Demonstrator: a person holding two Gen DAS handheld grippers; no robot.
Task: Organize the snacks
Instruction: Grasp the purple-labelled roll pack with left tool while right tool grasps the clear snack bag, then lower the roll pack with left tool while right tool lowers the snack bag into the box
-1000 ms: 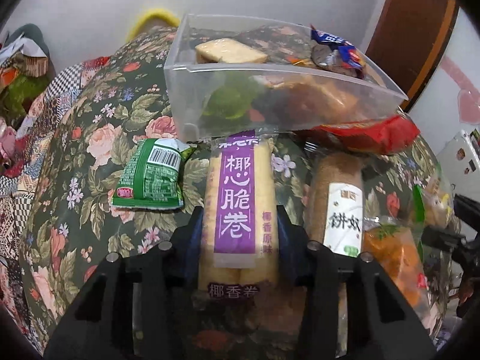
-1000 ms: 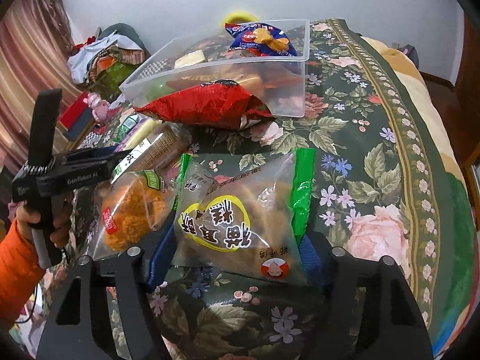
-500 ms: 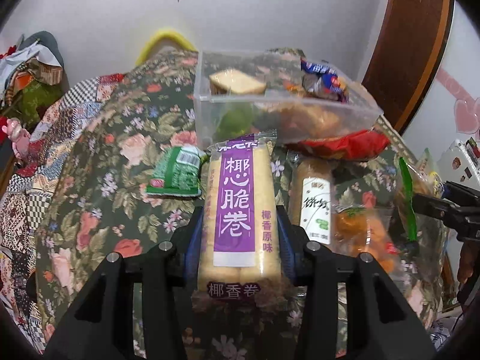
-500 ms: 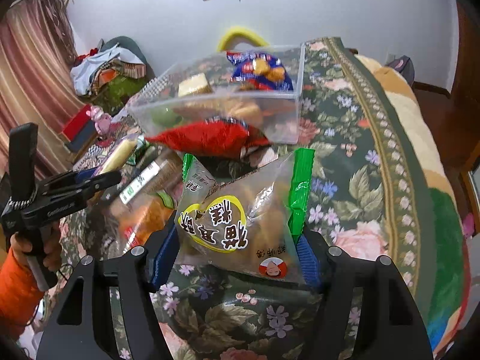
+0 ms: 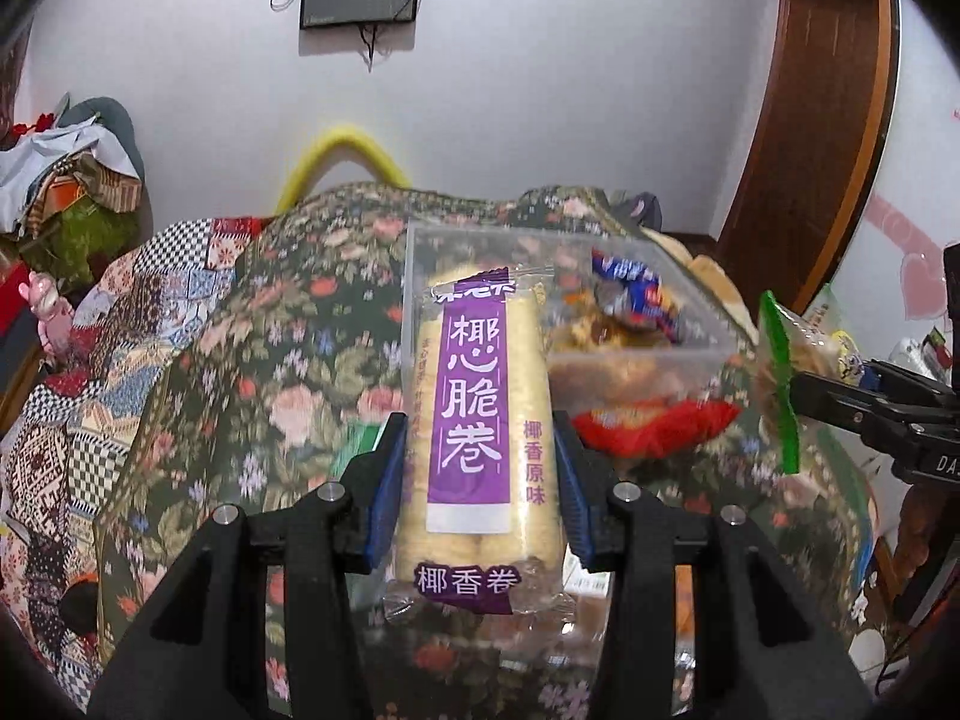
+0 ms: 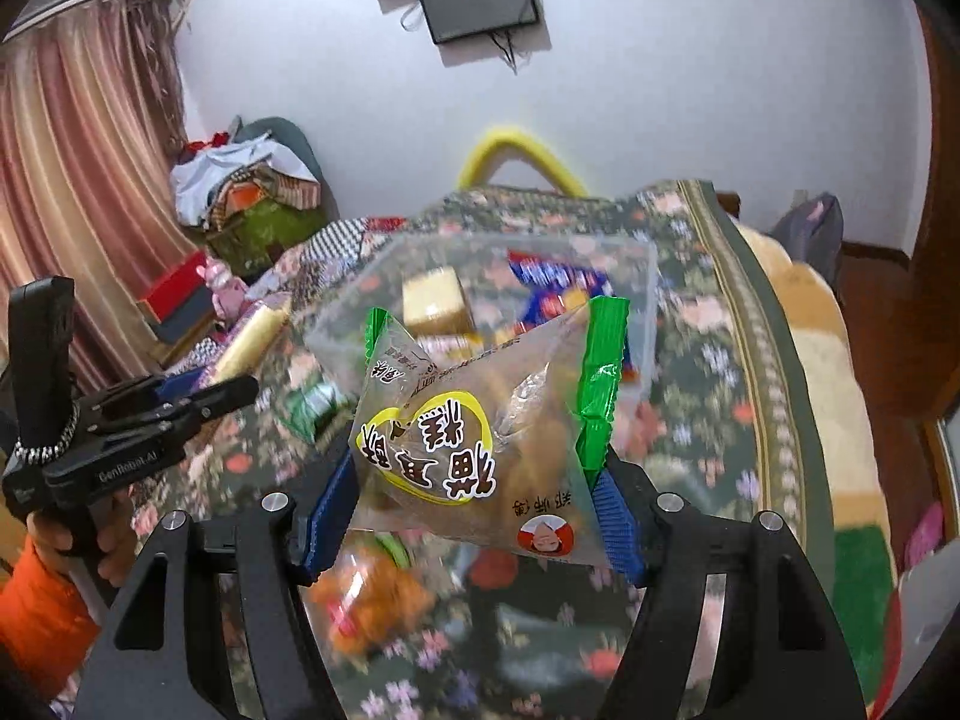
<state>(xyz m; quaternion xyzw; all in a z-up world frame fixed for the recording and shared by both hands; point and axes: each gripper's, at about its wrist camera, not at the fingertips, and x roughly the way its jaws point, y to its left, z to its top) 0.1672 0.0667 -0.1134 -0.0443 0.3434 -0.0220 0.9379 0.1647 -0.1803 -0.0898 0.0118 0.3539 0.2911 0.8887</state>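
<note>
Coconut roll pack point(image 5: 480, 420): long clear wrapper with a purple centre label in white characters, pale yellow rolls inside. Clamped at its lower half between the blue-padded fingers point(image 5: 384, 480) of the left gripper point(image 5: 480, 480), held upright above the bed point(image 5: 252, 372).

Cake bag point(image 6: 480, 432): clear pouch with green sealed edges, a yellow ring printed with brown characters, brownish contents. Gripped across its lower width by the right gripper point(image 6: 474, 516), blue fingers point(image 6: 327, 510) pressing on both sides; it hangs in the air over the bedspread, tilted.

Clear plastic bin point(image 5: 690, 324): rectangular, open-topped, resting on the floral bedspread beyond both held packs. Contents visible: a blue snack packet point(image 5: 636, 294), a pale yellow block point(image 6: 435, 300), and brownish items too blurred to identify.

Loose on the bed: a red packet point(image 5: 648, 426) against the bin's near wall, a green packet point(image 6: 312, 408), and an orange-filled bag point(image 6: 372, 600) below the right gripper.
</note>
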